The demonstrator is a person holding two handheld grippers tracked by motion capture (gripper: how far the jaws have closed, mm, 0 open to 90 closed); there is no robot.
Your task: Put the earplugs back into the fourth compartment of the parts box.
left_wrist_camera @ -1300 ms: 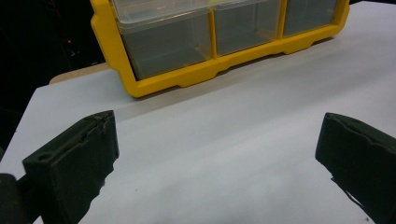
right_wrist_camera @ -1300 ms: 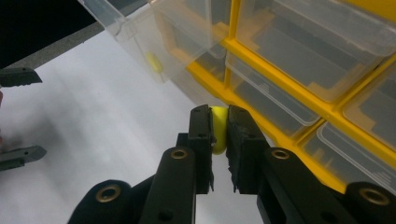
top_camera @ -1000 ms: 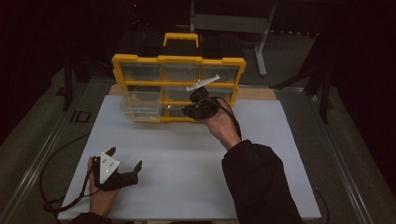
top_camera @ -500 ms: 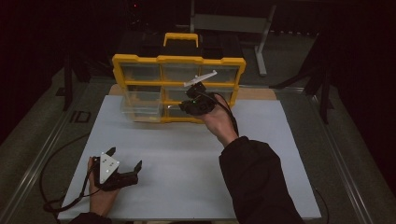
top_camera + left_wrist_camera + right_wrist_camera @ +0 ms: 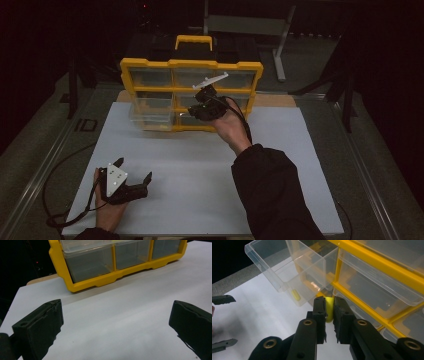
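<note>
Right gripper (image 5: 329,308), seen along its own jaws: I had it clenched on a small yellow piece (image 5: 329,311), which stood pinched between the two black pads with its top showing above them. The piece sat just in front of the yellow organizer (image 5: 372,265), close to the lower frame bar between the clear drawers. One clear drawer (image 5: 287,275) stood pulled out of the frame to the left of my jaws, tilted, and a second small yellow piece (image 5: 295,295) lay against its inner wall near the bottom.

From the high view, my right gripper (image 5: 202,107) was held up against the front of the organizer (image 5: 190,65), at the middle of its lower rows, with my right hand (image 5: 232,127) behind it and the dark sleeve (image 5: 272,195) reaching back to the near edge of the table. The organizer stood at the far edge of the white sheet (image 5: 200,170), its handle on top.

My left gripper (image 5: 127,185) rested on the white sheet near the front left corner, well apart from the organizer, with its grey three-cornered plate facing up. Its jaws stood released and wide, nothing between them; along them I saw bare white sheet (image 5: 120,320) and, beyond it, the organizer's lower left corner (image 5: 75,285).
</note>
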